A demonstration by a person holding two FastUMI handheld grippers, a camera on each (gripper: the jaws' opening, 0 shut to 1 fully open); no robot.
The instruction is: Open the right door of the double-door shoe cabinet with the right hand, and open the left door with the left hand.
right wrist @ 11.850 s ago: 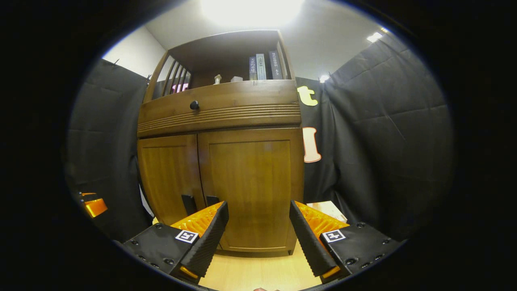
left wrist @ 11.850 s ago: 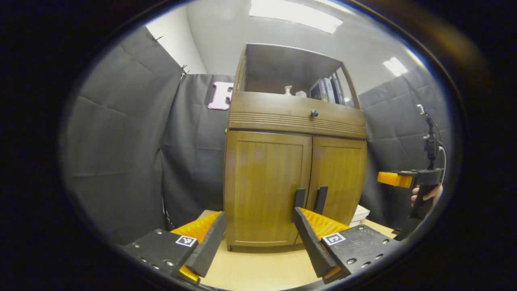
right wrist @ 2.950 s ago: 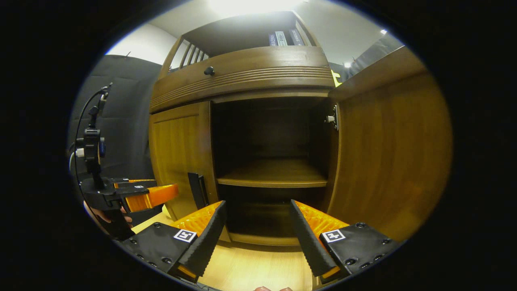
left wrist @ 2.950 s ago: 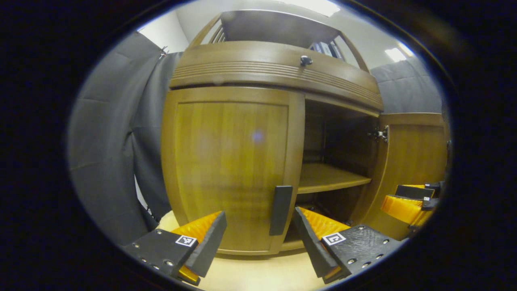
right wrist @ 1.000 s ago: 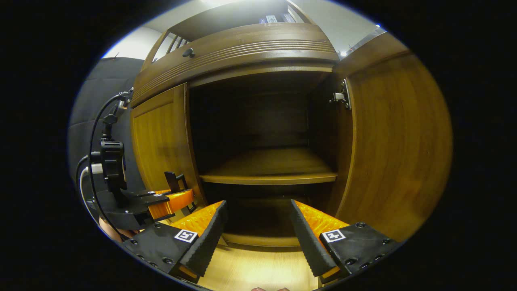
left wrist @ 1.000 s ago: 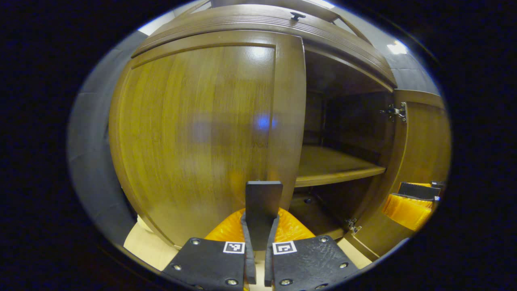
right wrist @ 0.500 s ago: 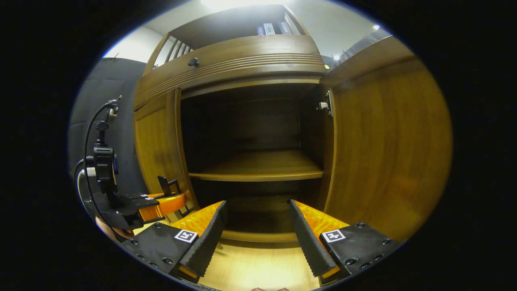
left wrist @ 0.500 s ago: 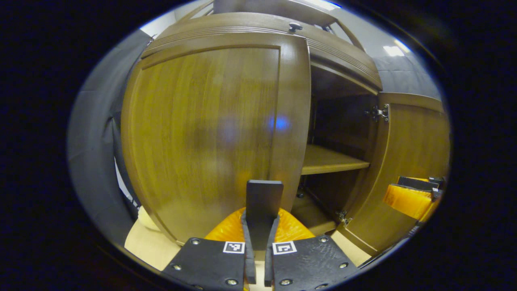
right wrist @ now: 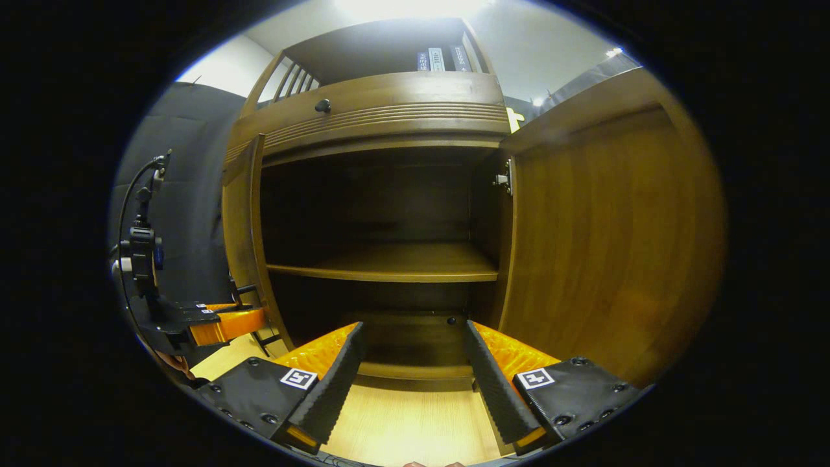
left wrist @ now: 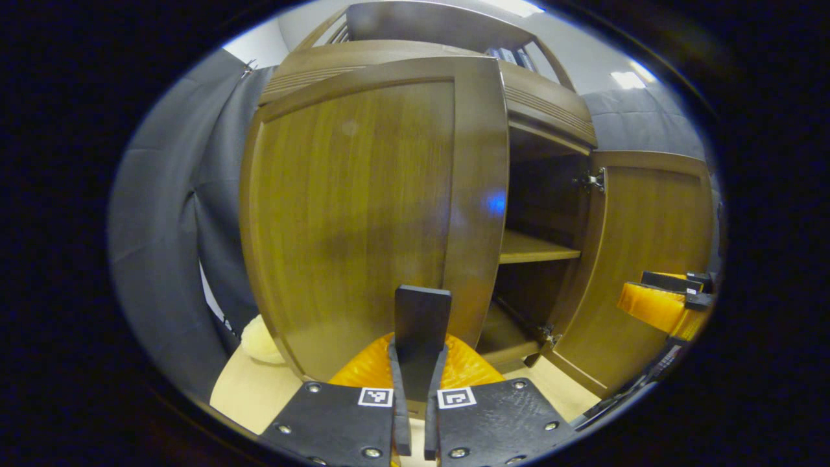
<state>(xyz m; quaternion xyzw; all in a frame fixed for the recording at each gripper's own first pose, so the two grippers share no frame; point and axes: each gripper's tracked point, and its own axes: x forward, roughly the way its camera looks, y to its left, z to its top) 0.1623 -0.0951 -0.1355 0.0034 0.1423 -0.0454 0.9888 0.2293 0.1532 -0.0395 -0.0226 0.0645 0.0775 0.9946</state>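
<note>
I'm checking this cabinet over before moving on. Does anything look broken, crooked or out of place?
Nothing looks damaged. The right door stands open on its hinge, the left door is partly open, held by its handle in the left gripper. One oddity: a pale lump beside the cabinet's base; unidentifiable.

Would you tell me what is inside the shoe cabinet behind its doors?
Inside the shoe cabinet, one bare wooden shelf spans the dark interior; no shoes show. The lower compartment is partly hidden behind the right gripper and its fingers.

We recorded in a cloth-walled booth (left wrist: 162, 194) under ceiling panel lights (left wrist: 626, 79), furnished with a wooden shoe cabinet (right wrist: 382, 117).
</note>
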